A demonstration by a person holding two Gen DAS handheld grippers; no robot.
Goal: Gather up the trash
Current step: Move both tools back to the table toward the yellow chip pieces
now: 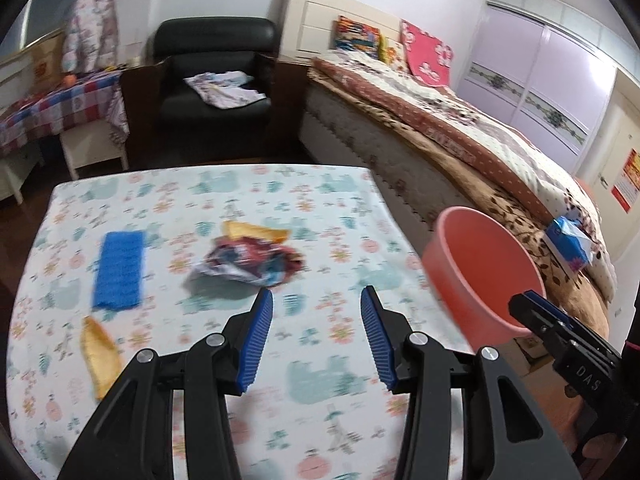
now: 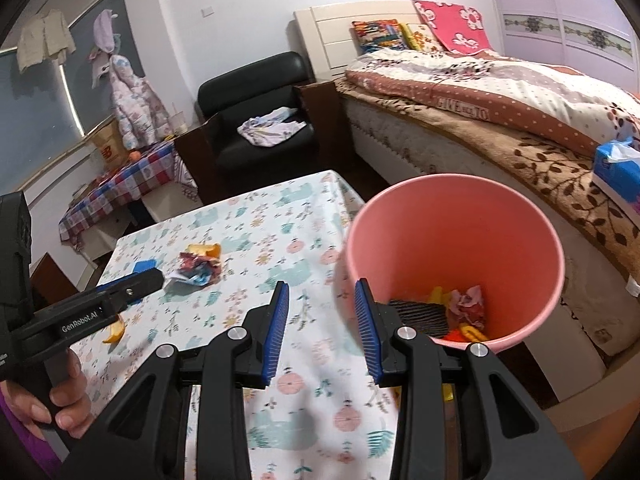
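Observation:
A crumpled colourful wrapper (image 1: 248, 260) lies mid-table on the patterned cloth (image 1: 320, 200), with an orange peel (image 1: 256, 230) just behind it. A blue pad (image 1: 119, 270) and a second peel (image 1: 100, 354) lie to the left. My left gripper (image 1: 317, 296) hangs open above the cloth, just right of the wrapper. A pink bin (image 2: 452, 240) sits off the table's right edge and holds a red wrapper (image 2: 464, 308), a dark striped piece (image 2: 420, 314) and yellow scraps. My right gripper (image 2: 320, 292) is open over the cloth, its right finger crossing the bin's near rim; contact cannot be told.
A bed (image 1: 440, 112) with a blue tissue box (image 1: 568, 244) runs along the right, close behind the bin. A black armchair (image 1: 216, 72) stands beyond the table's far edge. A plaid-covered side table (image 1: 52, 108) is at far left. A hand (image 2: 60, 392) holds the left gripper's handle.

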